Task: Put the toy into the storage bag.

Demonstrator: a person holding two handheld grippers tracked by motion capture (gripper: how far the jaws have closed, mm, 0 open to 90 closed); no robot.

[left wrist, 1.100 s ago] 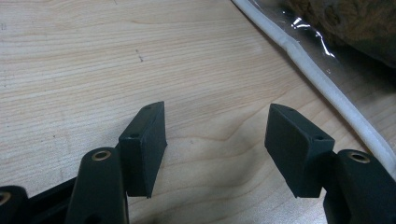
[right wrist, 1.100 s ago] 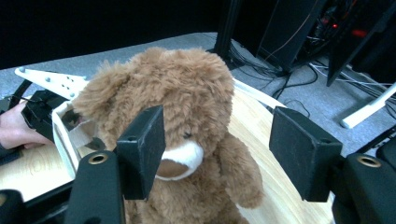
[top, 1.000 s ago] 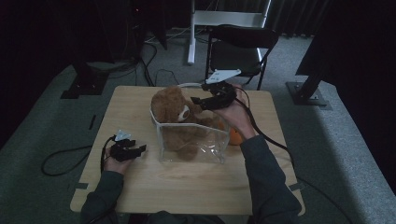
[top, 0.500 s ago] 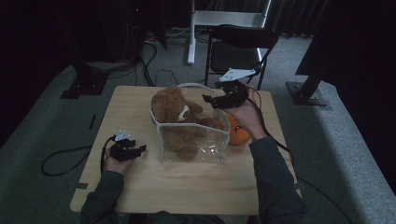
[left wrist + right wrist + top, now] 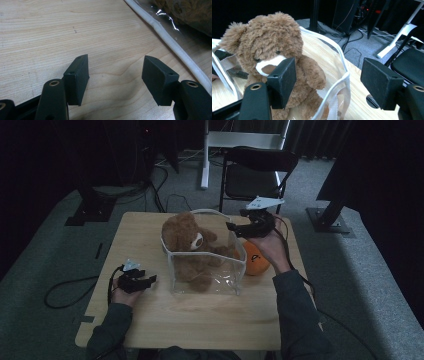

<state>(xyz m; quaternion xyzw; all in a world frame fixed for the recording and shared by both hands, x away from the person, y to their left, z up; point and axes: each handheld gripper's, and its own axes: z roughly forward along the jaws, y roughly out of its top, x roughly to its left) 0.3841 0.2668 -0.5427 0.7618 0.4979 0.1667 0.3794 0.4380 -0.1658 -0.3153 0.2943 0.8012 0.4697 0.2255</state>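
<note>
**Both grippers open, teddy bear sits in the clear bag**

Fingers [image 5: 282, 80] of the right gripper [image 5: 239, 227] stand wide apart with nothing between them. They have just been opening, and no thing is caught in the gap. In the right gripper view the two black pads frame the teddy bear [image 5: 272, 57], which is a little way off and not touched. The gripper is held up in the air by the far right corner of the clear bag [image 5: 207, 275].

The teddy bear is brown and fluffy, with a white patch around its nose. It sits upright inside the clear bag, and its head pokes out over the white rim. The bag stands near the middle of the wooden table [image 5: 200, 320].

An orange ball [image 5: 256, 260] lies on the table just beside the bag, on its right side, under the person's right hand.

The left gripper [image 5: 145, 281] rests low on the table, to the left of the bag. Its fingers [image 5: 76, 75] are spread apart too, with only bare wood between them. The white edge of the bag runs past close by in the left gripper view.
</note>
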